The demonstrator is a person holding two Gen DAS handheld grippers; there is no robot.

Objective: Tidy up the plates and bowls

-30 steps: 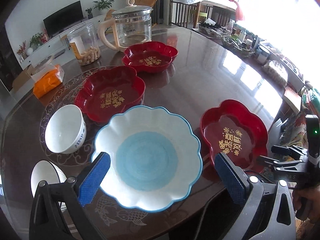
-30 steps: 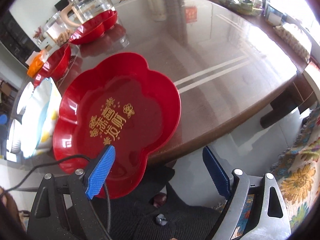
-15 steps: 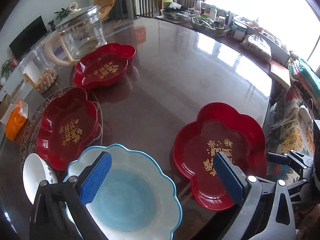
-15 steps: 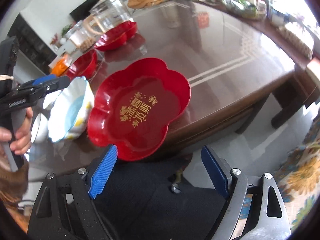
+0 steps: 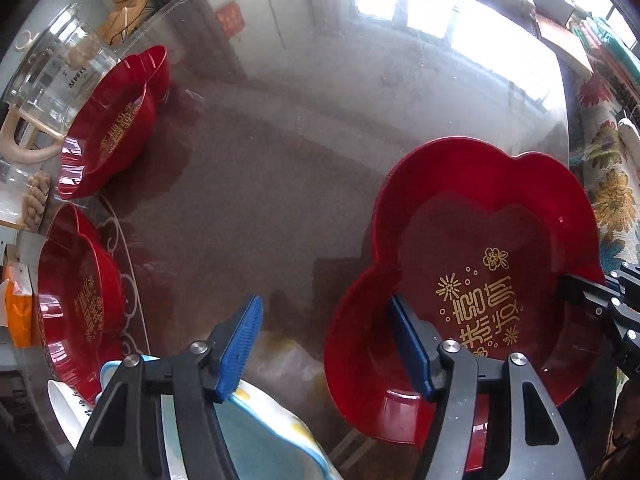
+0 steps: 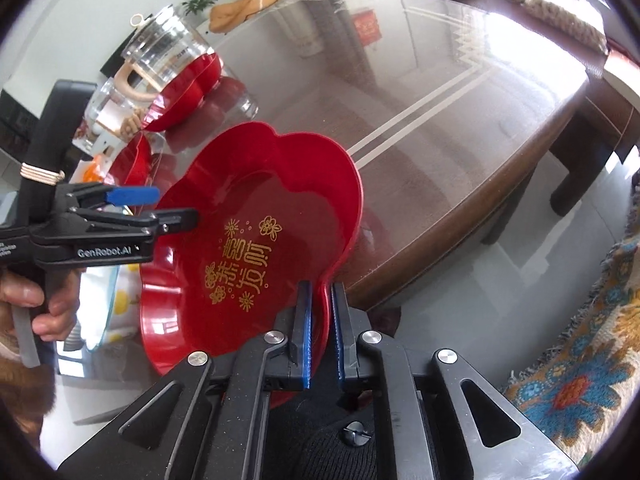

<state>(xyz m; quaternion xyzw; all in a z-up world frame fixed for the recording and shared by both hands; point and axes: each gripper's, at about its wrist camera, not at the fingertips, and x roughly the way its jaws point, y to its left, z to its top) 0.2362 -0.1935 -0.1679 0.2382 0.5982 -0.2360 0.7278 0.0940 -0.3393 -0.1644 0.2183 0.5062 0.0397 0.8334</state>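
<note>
A red flower-shaped plate (image 6: 256, 248) with gold characters is tilted, near edge raised off the table. My right gripper (image 6: 320, 328) is shut on its near rim. The plate fills the right of the left wrist view (image 5: 480, 264). My left gripper (image 5: 332, 344) is open, its right finger over the plate's left rim, its left finger above the blue-and-white scalloped bowl (image 5: 256, 436). The left gripper shows in the right wrist view (image 6: 160, 208) at the plate's left rim. Two more red plates (image 5: 108, 128) (image 5: 76, 300) sit at the left.
A glass kettle (image 5: 52, 68) and a jar of snacks (image 5: 32, 200) stand at the far left, an orange packet (image 5: 18, 308) beside them. A small white bowl (image 5: 66, 404) lies at the lower left. The glass table's edge (image 6: 480, 216) runs right of the held plate.
My right gripper has shut on the red plate's near rim and lifted that edge. My left gripper has moved right from over the blue bowl to the plate's left rim.
</note>
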